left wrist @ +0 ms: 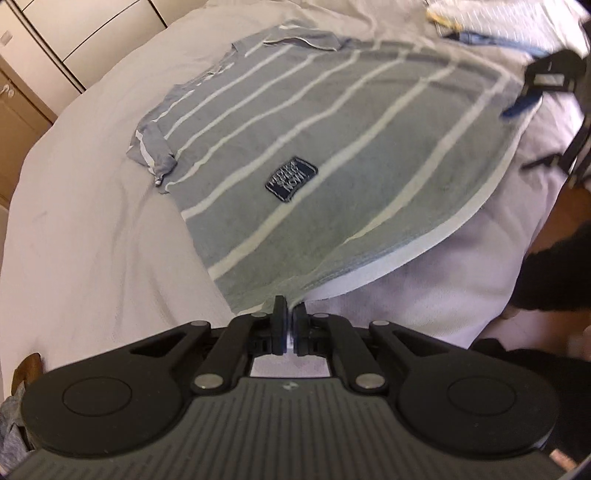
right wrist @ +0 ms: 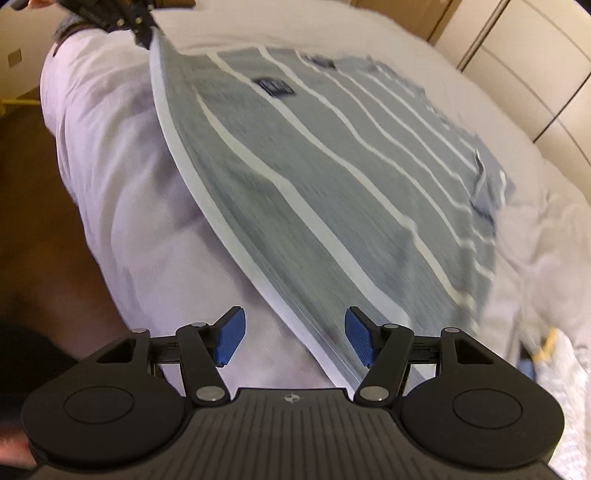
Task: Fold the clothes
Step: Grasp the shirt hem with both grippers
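Note:
A grey-blue shirt with white stripes [left wrist: 314, 147] and a dark chest patch [left wrist: 291, 180] lies spread on a white bed. My left gripper [left wrist: 289, 314] is shut on the shirt's white hem corner nearest me. It shows far off in the right wrist view [right wrist: 147, 35], pinching that corner. In the right wrist view the shirt [right wrist: 332, 177] stretches away. My right gripper [right wrist: 295, 341] is open, its blue pads [right wrist: 231, 339] on either side of the hem's other end. The right gripper appears blurred at the far right of the left wrist view [left wrist: 524, 103].
The bed [left wrist: 92, 240] is covered by a white sheet. Pale wardrobe doors [right wrist: 517, 55] stand behind it. Other clothes lie at the bed's far side [left wrist: 480, 22] and by my right gripper [right wrist: 554, 354]. A brown floor [right wrist: 37, 221] lies beside the bed.

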A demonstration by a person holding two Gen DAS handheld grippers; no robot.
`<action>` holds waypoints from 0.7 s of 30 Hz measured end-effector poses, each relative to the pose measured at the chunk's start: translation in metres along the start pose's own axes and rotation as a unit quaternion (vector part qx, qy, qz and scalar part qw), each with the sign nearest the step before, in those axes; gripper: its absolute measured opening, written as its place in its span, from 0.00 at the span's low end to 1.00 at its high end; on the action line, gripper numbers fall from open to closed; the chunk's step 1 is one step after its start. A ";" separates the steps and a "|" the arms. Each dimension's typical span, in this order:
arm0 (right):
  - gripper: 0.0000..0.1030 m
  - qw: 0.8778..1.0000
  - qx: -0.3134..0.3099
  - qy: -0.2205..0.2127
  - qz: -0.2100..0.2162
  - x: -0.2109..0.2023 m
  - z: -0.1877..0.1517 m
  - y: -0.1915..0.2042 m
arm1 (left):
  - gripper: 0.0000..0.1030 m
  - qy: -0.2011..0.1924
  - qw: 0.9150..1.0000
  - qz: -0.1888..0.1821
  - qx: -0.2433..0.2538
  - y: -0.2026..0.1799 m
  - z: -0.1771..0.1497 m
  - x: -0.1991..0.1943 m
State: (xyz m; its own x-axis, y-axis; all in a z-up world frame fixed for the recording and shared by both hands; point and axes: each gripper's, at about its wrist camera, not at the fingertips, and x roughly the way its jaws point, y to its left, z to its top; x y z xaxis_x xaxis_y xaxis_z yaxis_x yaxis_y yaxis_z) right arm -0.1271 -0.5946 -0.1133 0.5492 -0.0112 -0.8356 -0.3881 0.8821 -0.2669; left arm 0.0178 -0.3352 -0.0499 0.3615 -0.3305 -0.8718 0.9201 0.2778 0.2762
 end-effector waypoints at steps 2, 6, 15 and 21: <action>0.60 0.999 -0.020 -0.029 -0.015 0.010 0.010 0.011 | 0.02 0.002 1.000 -0.003 0.002 0.004 0.002 -0.001; 0.46 0.996 -0.048 -0.031 -0.072 0.016 0.001 0.006 | 0.02 0.006 1.000 -0.007 0.008 0.006 -0.002 -0.002; 0.32 0.980 -0.076 0.049 -0.175 0.018 -0.059 -0.044 | 0.02 0.013 1.000 -0.003 0.026 0.005 -0.007 0.003; 0.00 0.984 -0.101 0.070 -0.129 0.006 -0.055 -0.063 | 0.01 0.014 0.998 -0.007 0.068 0.002 -0.009 -0.006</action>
State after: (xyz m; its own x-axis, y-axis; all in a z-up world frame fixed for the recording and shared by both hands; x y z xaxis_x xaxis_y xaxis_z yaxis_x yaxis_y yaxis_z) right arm -0.1400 -0.6763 -0.1278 0.5474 -0.3003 -0.7811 -0.3953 0.7299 -0.5576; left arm 0.0162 -0.3240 -0.0475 0.3451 -0.3082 -0.8865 0.9380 0.1471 0.3139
